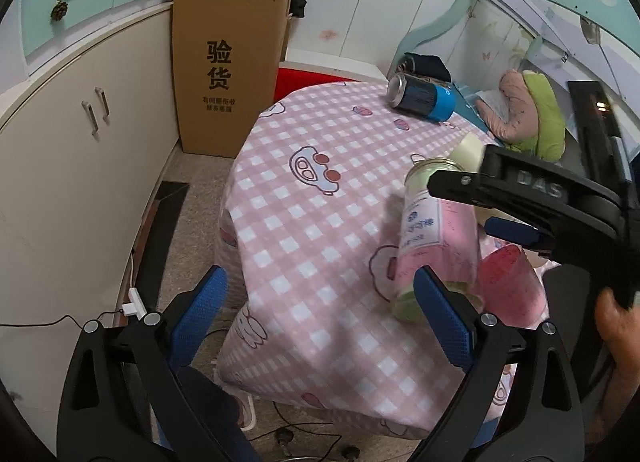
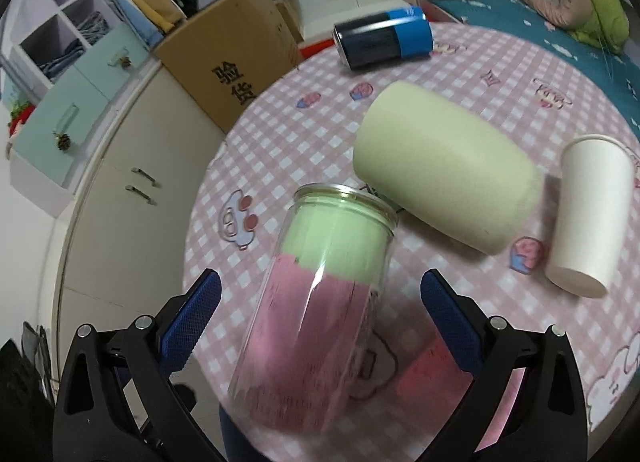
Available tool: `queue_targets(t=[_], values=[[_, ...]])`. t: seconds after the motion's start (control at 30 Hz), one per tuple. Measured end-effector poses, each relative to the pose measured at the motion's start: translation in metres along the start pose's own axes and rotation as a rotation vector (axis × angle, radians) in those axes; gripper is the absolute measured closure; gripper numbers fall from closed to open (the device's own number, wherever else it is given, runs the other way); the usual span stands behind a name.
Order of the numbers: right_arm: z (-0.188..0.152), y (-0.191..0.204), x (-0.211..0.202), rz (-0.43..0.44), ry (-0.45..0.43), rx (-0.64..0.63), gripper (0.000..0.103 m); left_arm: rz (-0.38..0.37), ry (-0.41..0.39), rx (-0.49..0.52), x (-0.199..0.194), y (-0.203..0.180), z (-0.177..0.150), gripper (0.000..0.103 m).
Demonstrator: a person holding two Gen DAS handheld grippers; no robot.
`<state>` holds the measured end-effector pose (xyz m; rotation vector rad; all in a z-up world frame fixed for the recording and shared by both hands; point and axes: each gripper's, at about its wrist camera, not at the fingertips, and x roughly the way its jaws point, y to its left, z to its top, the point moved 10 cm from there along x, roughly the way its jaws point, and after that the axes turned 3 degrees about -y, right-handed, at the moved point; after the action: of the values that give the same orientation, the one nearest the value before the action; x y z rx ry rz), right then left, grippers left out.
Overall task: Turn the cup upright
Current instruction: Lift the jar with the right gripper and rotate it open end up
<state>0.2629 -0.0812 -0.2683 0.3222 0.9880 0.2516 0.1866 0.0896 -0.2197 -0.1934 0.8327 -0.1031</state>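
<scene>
A clear cup with pink and green filling stands tilted near the table's front edge, its rim pointing away. My right gripper is open around it, its fingers clear of the sides. In the left wrist view the same cup sits between the right gripper's black jaws. My left gripper is open and empty, low at the table's front left edge.
A cream cup, a white paper cup and a dark blue can lie on their sides on the pink checked tablecloth. A pink cup stands by the clear one. A cardboard box and cabinets stand at left.
</scene>
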Motion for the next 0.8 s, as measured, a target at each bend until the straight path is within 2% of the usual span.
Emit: queue_targets(t=[0.2,0.23,0.27,0.3,0.4,0.47,0.57,0.73,0.8], values=[[0.009,-0.001,0.023,-0.014,0.034,-0.012,0.009,-0.012,0.011,0.007,0.01,0.006,0.005,0.008],[0.009,0.0,0.025,0.0,0.041,-0.015,0.016,-0.009,0.012,0.011,0.012,0.007,0.005,0.008],[0.009,0.001,0.028,0.012,0.052,-0.016,0.029,-0.012,0.012,0.011,0.013,0.007,0.005,0.008],[0.01,0.002,0.03,0.019,0.059,-0.016,0.033,-0.02,0.019,0.008,0.015,0.007,0.004,0.008],[0.013,0.005,0.028,0.051,0.056,-0.016,0.034,-0.032,0.028,0.003,0.018,0.007,0.004,0.008],[0.018,0.011,0.019,0.076,0.018,-0.041,0.034,-0.03,0.023,0.0,0.018,0.007,0.006,0.008],[0.028,0.02,0.003,0.061,-0.056,-0.105,0.034,-0.022,0.012,-0.003,0.019,0.007,0.013,0.008],[0.045,0.041,-0.02,-0.048,-0.223,-0.275,0.034,0.006,-0.018,0.011,0.017,0.005,0.024,0.008],[0.048,0.045,-0.024,-0.059,-0.268,-0.308,0.034,0.016,-0.031,0.019,0.015,0.004,0.027,0.008]])
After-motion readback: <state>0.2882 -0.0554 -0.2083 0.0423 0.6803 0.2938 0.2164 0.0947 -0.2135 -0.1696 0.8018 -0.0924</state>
